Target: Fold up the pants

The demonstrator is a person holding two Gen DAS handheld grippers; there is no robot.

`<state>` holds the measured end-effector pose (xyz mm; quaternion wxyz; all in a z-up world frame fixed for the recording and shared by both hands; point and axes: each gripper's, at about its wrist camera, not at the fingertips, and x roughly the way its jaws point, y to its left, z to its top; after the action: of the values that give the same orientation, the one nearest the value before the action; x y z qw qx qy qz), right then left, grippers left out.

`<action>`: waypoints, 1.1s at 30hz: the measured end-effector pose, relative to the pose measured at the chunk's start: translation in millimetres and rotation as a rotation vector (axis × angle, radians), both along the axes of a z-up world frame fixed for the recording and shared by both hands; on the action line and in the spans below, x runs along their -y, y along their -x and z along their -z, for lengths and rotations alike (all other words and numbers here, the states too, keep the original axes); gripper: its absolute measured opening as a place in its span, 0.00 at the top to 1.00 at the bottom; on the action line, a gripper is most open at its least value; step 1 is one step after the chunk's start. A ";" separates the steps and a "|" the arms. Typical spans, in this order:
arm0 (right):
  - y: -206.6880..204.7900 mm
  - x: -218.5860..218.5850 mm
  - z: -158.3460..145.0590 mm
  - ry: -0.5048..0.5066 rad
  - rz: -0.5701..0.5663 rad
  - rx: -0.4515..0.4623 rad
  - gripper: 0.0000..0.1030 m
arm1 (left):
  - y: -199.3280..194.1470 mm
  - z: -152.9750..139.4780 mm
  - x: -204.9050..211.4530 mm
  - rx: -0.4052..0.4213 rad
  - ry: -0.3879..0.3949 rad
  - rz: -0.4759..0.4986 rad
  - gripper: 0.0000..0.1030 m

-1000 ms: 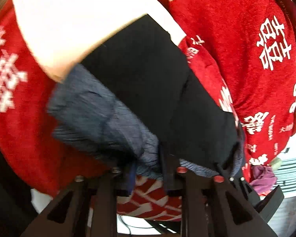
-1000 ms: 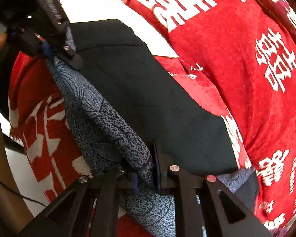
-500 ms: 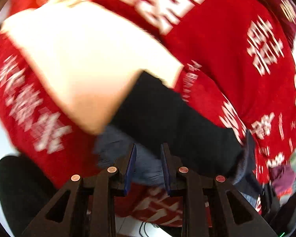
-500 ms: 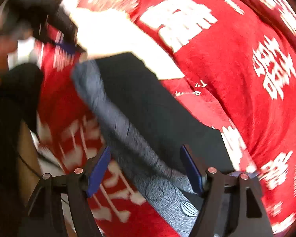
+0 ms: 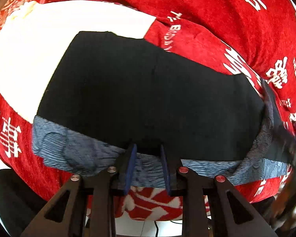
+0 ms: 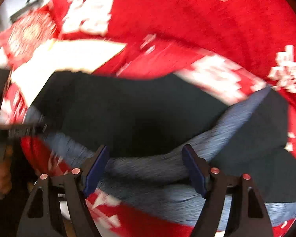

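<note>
Pants: black pants (image 5: 148, 98) with a blue-grey patterned lining are seen folded on a red blanket (image 5: 217, 9), their far left corner over a white sheet (image 5: 49, 45).
Long axis: it is judged to run left to right across both views, the lining edge along the near side.
Left hand-held gripper (image 5: 148, 164): a narrow gap is shown between its blue pads; nothing is gripped, and the near lining edge lies below and just beyond the tips.
Right hand-held gripper (image 6: 146, 167): its jaws are opening and stand wide; lining cloth shows between them, but no pad is seen pressing on it.
Nearer hand: neither can be told; each is over the near edge, left toward the left part, right toward the right end, where a fold of lining is turned up.
Coming move: a further fold, if wanted, would call for a fresh grasp at that near edge.
Containers: none are seen.
</note>
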<state>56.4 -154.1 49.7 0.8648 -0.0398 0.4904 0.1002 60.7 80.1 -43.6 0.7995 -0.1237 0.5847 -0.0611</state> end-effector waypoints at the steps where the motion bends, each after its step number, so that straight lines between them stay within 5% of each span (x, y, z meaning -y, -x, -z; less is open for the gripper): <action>1: -6.4 11.5 -8.5 0.025 0.066 0.034 0.15 | -2.7 -2.3 9.4 0.003 0.004 0.012 0.75; 4: -43.6 54.8 -24.8 0.091 0.331 0.083 0.00 | -6.0 -9.9 33.9 0.011 0.009 0.085 0.75; 7: -95.5 99.3 -20.0 0.155 0.552 0.034 0.00 | -2.3 -14.6 52.7 0.030 -0.031 0.128 0.75; 10: -134.8 122.1 -2.0 0.214 0.651 -0.055 0.00 | -1.5 -15.6 55.8 0.022 -0.038 0.138 0.75; 15: -178.7 137.9 56.7 0.458 0.663 -0.351 0.01 | -4.9 -16.1 47.0 -0.027 0.010 0.106 0.75; 16: -174.2 142.4 57.8 0.415 0.674 -0.337 0.13 | -7.1 -16.3 51.4 -0.028 0.010 0.110 0.75; 17: -166.1 149.3 52.8 0.339 0.700 -0.313 0.48 | -8.2 -16.6 55.5 -0.030 0.006 0.118 0.75; 19: -153.2 155.4 43.6 0.252 0.706 -0.320 0.84 | -11.8 -17.3 69.5 -0.030 0.003 0.144 0.75; 20: -146.8 156.8 37.0 0.207 0.696 -0.315 0.94 | -13.0 -19.8 81.5 -0.030 0.010 0.177 0.75; 25: -86.3 173.9 -8.1 0.100 0.766 -0.185 0.94 | -12.3 -37.9 129.8 0.006 0.030 0.298 0.75; 29: 7.1 196.3 -42.9 -0.017 0.886 -0.023 0.94 | -15.6 -38.5 165.2 -0.004 0.062 0.366 0.75; 33: 80.1 220.6 -20.1 -0.093 0.998 -0.031 0.93 | -15.2 -22.0 209.3 -0.052 0.081 0.458 0.75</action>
<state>-23.6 -374.7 69.9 0.8007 0.2398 0.4575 -0.3035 75.8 -129.1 -21.6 0.7439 -0.0215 0.6148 -0.2610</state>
